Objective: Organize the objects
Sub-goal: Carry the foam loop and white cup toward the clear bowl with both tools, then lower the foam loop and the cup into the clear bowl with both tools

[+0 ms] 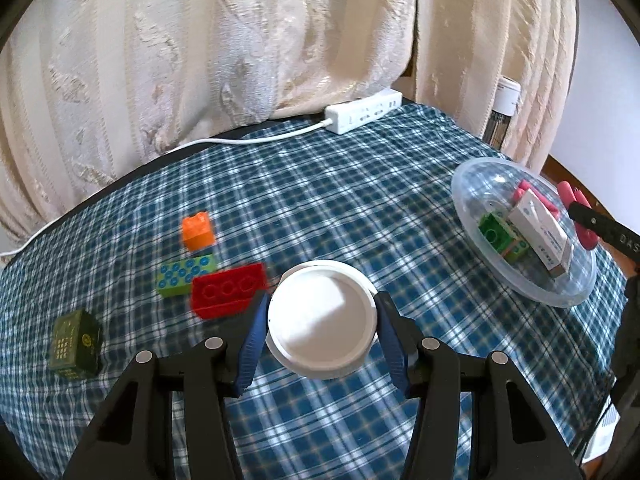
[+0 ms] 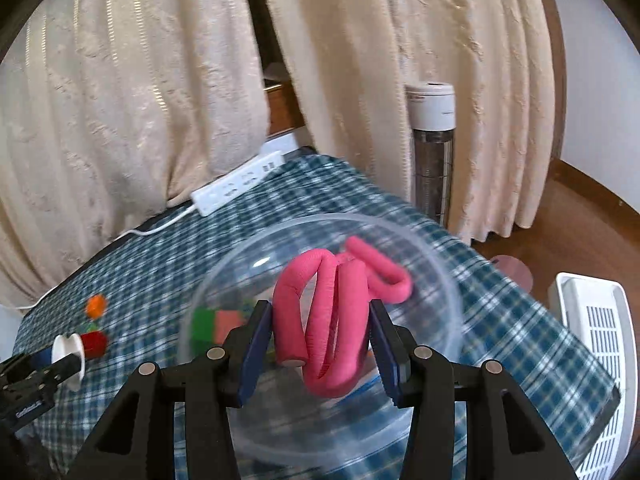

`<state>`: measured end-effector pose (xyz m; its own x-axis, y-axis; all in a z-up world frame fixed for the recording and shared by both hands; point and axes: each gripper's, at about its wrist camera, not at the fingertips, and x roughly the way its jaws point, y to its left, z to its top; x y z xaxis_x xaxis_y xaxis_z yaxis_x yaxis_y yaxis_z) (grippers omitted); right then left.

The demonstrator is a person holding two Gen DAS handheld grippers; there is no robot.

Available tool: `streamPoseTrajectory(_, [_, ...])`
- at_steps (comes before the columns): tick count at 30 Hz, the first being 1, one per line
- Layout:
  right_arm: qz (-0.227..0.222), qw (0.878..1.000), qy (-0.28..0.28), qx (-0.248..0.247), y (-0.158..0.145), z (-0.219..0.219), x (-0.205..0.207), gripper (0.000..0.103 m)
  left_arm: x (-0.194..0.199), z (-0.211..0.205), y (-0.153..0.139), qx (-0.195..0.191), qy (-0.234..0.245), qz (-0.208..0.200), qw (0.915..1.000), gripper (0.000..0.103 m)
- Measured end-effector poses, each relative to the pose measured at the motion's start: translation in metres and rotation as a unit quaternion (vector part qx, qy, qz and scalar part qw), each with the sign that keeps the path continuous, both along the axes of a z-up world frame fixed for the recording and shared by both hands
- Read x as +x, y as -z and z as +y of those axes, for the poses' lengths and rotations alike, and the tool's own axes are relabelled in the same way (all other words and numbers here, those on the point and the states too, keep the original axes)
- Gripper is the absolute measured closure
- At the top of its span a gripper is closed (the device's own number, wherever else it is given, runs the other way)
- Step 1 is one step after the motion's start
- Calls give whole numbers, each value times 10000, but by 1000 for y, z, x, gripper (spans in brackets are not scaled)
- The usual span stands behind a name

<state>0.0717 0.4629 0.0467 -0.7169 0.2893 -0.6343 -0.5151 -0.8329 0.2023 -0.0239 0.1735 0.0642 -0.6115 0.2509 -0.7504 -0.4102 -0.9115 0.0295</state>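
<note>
While the right gripper (image 2: pixel 321 354) clenches the springy pink foam rod (image 2: pixel 328 312) over the clear bowl (image 2: pixel 432 280), it may bounce out – the left gripper (image 1: pixel 322 334) grasps 1 white lid (image 1: pixel 322 318)

Bright, soft daylight thru curtains (image 1: pixel 240 40). Fisheye bends edges, dark vignette in corners. Left view sharp w/ soft shadow inside the lid (image 1: pixel 322 316); right view motion-blurred (bowl (image 2: pixel 432 264), blocks smeared).

Clear glossy plastic bowl (image 2: pixel 432 280), matt pink foam rod (image 2: pixel 332 300), woven checked cloth (image 1: pixel 320 200), smooth white plastic lid (image 1: pixel 322 318).
</note>
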Motion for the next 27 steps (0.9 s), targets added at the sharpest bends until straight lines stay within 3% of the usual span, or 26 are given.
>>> streamPoseTrajectory(12, [-45,10000,-4,48,11,39,-4,49,1,57,-8,-184,368,85,9991,49])
streamPoseTrajectory(19, [200,9997,-115,-111,10,45,5,40,3,95,-13,-194,671,55,9975,49])
streamPoseTrajectory(27, [414,9986,-164,-280,9,47,15,40,4,132,-13,-177,1035,-51,9945,50])
